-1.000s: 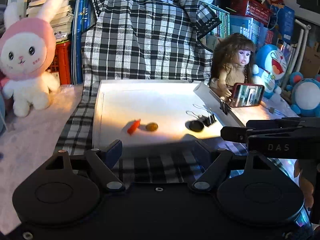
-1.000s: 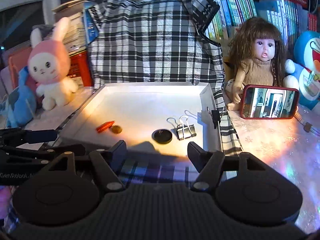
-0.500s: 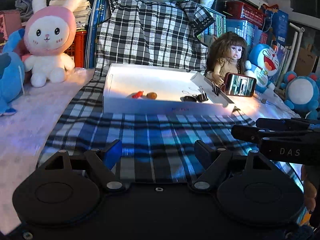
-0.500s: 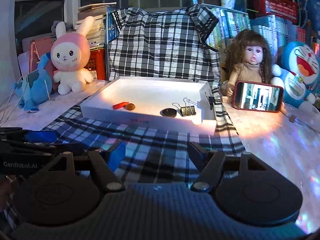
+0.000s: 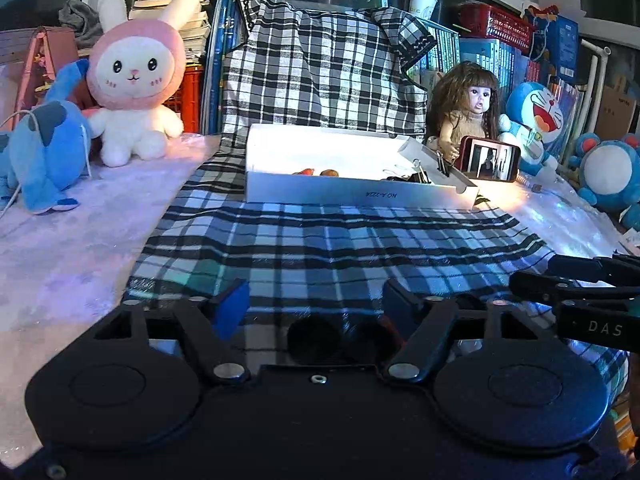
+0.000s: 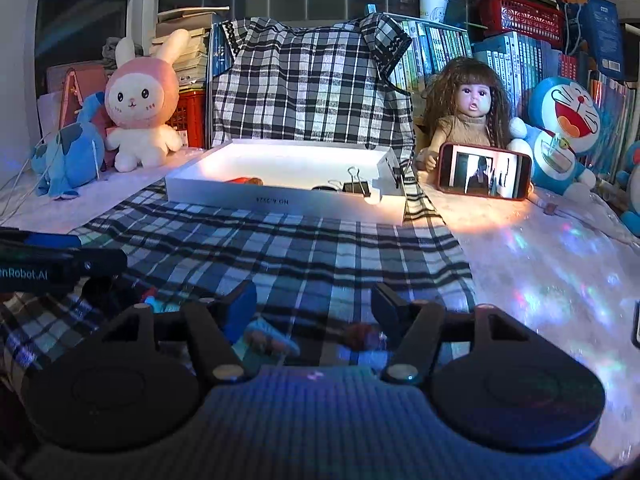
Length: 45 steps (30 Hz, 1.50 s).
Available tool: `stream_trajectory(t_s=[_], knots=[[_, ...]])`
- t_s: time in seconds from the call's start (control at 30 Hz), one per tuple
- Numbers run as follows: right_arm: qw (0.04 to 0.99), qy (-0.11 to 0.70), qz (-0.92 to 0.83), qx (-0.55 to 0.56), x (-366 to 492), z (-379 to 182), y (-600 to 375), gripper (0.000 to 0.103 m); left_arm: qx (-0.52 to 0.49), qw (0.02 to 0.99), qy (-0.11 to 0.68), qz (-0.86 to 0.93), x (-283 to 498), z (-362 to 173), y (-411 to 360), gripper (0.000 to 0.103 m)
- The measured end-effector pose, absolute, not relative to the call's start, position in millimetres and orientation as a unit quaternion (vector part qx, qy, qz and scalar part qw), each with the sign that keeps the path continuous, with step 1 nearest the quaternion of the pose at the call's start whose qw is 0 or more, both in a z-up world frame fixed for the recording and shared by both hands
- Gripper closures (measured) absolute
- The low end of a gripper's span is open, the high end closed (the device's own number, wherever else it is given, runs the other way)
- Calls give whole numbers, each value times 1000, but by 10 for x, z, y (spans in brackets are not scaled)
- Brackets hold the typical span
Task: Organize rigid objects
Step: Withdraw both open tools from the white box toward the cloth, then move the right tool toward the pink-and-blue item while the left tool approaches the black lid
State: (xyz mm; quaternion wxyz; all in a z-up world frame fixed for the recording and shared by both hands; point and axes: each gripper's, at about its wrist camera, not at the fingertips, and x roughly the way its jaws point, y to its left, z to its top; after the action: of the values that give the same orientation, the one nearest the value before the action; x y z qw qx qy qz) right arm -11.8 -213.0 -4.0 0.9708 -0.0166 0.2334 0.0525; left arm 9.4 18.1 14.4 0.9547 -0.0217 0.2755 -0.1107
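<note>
On the plaid cloth (image 5: 332, 240) a white tray (image 5: 344, 192) sits; both grippers' jaws, just closing, stand apart, empty.

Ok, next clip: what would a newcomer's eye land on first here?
The brightly lit white tray on the plaid cloth, centre, with a binder clip inside. Behind it sit a pink-hooded bunny plush on the left and a curly-haired doll on the right, behind a red-cased phone.

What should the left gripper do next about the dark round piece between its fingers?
Probably finish closing the left gripper on the dark round piece. Its jaws have just been closing, the piece lies between them on the plaid cloth, and the pads seem not to touch it yet.
</note>
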Motion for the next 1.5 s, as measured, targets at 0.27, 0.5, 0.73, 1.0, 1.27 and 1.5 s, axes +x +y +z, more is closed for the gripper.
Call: stream_trajectory(t_s=[0.27, 0.5, 0.73, 1.0, 1.27, 1.5], knots=[[967, 245, 65, -32, -266, -125, -2008, 53, -17, 955, 276, -103, -62, 88, 276, 64], [964, 257, 65, -35, -202, -172, -1943, 58, 0, 958, 272, -94, -137, 40, 241, 65], [959, 269, 78, -36, -82, -217, -1896, 69, 9, 955, 278, -101, -104, -21, 192, 65], [954, 270, 120, -52, -55, -194, -1960, 70, 1, 951, 290, -112, -14, -56, 161, 85], [950, 275, 136, -53, -153, -169, -2121, 55, -1, 957, 266, -115, -86, -3, 181, 80], [948, 287, 122, -69, -195, -190, -2199, 51, 9, 955, 274, -117, -193, -54, 174, 76]])
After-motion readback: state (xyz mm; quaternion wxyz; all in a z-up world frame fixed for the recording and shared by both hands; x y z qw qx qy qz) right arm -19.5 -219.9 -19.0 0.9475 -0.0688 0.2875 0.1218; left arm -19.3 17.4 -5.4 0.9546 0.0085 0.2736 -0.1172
